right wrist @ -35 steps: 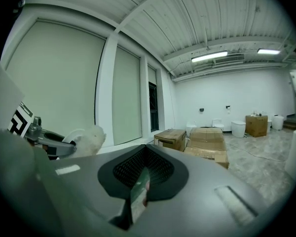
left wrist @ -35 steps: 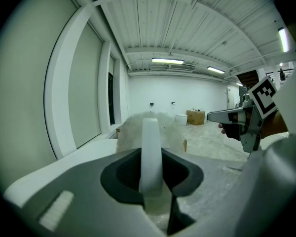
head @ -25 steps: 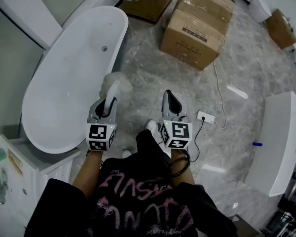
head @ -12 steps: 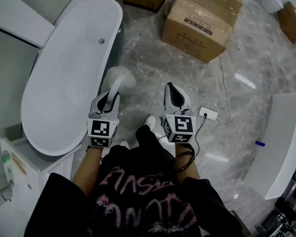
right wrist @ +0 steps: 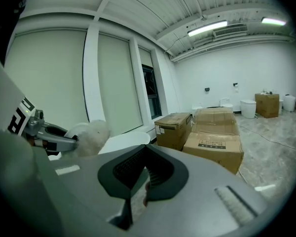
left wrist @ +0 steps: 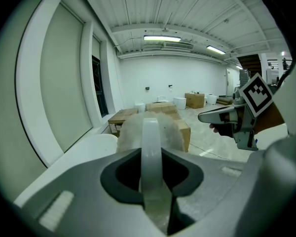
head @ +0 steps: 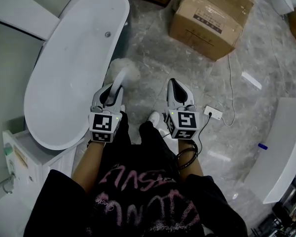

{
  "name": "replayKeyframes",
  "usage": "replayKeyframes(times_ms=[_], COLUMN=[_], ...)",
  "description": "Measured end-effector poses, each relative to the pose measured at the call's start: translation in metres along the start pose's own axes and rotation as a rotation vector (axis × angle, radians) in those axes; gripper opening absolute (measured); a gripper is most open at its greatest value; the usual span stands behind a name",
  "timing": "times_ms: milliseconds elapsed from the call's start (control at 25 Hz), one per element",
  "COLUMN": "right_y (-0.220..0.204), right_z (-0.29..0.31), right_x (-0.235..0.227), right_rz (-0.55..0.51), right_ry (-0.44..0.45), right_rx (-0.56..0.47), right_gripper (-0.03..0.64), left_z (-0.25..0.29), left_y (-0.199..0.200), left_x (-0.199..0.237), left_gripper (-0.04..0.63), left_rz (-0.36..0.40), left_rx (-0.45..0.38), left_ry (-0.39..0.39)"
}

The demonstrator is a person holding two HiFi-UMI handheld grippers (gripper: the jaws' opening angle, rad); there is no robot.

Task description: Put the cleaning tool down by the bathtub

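Observation:
My left gripper (head: 112, 90) is shut on the white handle of the cleaning tool (head: 122, 73), a brush with a fluffy white head that sticks out ahead of the jaws. In the left gripper view the handle (left wrist: 151, 157) runs up between the closed jaws to the fluffy head (left wrist: 149, 130). The tool hangs over the floor just right of the white bathtub (head: 71, 68). My right gripper (head: 179, 94) is shut with nothing in it, level with the left one, over the marble floor. In the right gripper view the fluffy head (right wrist: 92, 136) shows at left.
Cardboard boxes (head: 211, 14) stand on the floor ahead. A white power strip (head: 213, 113) with a cable lies right of my right gripper. A white cabinet (head: 24, 162) stands at lower left. Another white fixture (head: 286, 147) lies at the right edge.
Both grippers and the brush have held almost the same pose. The view has shifted slightly, so the bathtub and boxes now sit a little further up and right.

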State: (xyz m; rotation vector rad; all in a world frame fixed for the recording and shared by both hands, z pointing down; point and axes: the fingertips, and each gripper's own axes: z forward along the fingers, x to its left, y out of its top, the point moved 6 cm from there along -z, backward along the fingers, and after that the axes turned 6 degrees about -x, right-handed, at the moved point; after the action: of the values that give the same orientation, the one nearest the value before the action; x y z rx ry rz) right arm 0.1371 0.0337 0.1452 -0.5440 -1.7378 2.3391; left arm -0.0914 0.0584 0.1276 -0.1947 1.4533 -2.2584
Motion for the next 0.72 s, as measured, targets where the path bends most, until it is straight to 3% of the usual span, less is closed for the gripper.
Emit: replayKeyframes(times_ms=[280, 520, 720], right_y=[0.002, 0.0, -0.005], right_z=[0.015, 0.031, 0.049], right_x=[0.005, 0.005, 0.004], right_rz=[-0.036, -0.068, -0.083], right_ry=[-0.009, -0.047, -0.07], right_rx=[0.006, 0.008, 0.024], right_gripper=[0.023, 0.021, 0.023], left_z=[0.017, 0.04, 0.062], left_y=[0.0, -0.002, -0.011], left_x=[0.012, 0.025, 0.036], left_gripper=[0.089, 0.088, 0.089], left_rz=[-0.02, -0.099, -0.112], left_rx=[-0.002, -0.014, -0.002], left_ry=[-0.025, -0.047, -0.065])
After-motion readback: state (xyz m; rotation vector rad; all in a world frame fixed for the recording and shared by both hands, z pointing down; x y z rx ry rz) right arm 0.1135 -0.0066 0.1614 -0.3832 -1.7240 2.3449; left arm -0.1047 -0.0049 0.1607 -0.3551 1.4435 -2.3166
